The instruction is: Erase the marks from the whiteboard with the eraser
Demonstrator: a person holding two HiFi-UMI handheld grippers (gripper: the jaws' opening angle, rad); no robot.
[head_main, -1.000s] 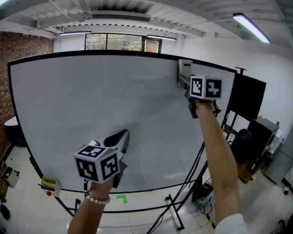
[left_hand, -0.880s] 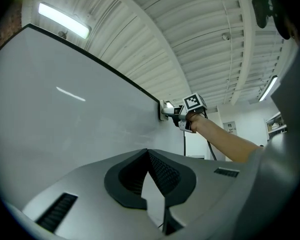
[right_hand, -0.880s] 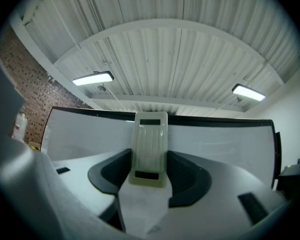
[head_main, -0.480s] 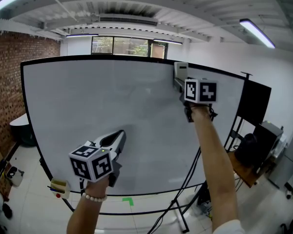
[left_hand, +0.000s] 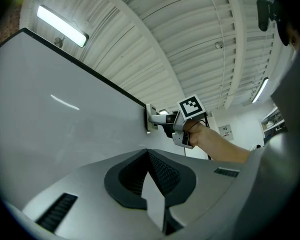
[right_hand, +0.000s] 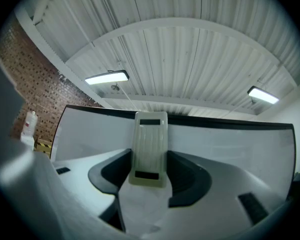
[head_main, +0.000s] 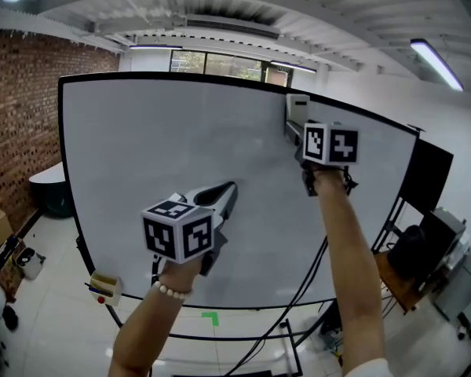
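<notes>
Against the upper right of the large black-framed whiteboard (head_main: 157, 148), we pressed the cream rectangular plastic eraser (head_main: 297, 107), gripped in the right gripper (head_main: 293, 132) fingers; the left gripper (head_main: 228, 187) fingers were closed, empty.

A pale, ribbed eraser (head_main: 297, 108), clamped in the right gripper (right_hand: 150, 159), sits flat against the upper right corner of the upright, black-framed whiteboard (head_main: 165, 155).

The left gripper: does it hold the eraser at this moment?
No, the left gripper has its jaws closed together on nothing, while the eraser is clamped in the right gripper.
</notes>
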